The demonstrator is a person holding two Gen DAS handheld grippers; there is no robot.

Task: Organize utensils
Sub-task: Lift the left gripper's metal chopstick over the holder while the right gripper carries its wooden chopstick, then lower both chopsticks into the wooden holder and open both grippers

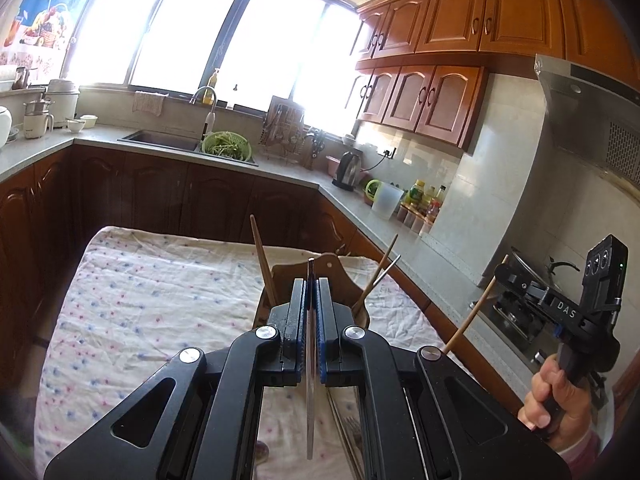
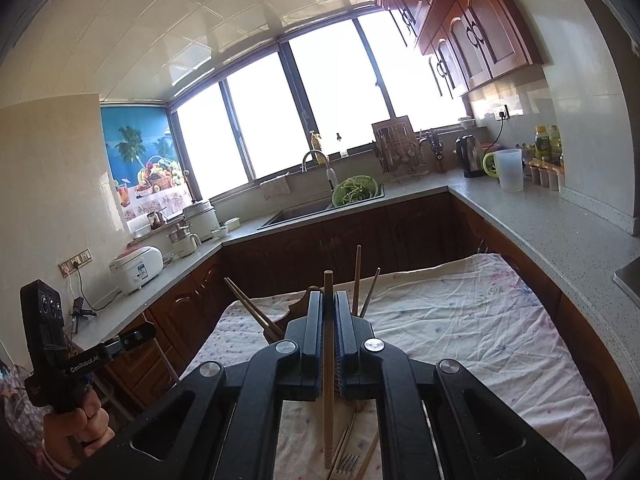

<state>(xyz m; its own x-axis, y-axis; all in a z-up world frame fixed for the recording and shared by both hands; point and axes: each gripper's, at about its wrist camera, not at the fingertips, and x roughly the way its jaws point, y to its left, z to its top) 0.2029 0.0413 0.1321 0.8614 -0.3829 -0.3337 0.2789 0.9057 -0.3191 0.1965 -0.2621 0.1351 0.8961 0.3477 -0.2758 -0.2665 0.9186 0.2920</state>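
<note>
clamping a flat metal utensil (image 1: pixel 310 360) edge-on between its blue pads, the left gripper (image 1: pixel 311 292) holds it upright above a cloth-covered table (image 1: pixel 140 300) in a home kitchen; whether it is a knife or a spoon handle cannot be told. the right gripper (image 2: pixel 329 304) is closed on a wooden chopstick (image 2: pixel 328 380), held near vertical, its ridged end hanging low over the cloth. just ahead of both stands a wooden holder (image 1: pixel 340 276) with several chopsticks (image 1: pixel 262 264) already leaning in it, some to each side. a fork (image 2: pixel 347 462) and more sticks lie on the table beneath the right gripper, so the sorting looks partly done. the step in hand appears to be dropping each held piece into the holder. doing it well likely means taking one hand at a time, keeping each piece upright, lowering its bottom end past the rim between the leaning sticks, and letting go only once the tip is well inside, since a knock could tip the holder or scatter what it holds.
</note>
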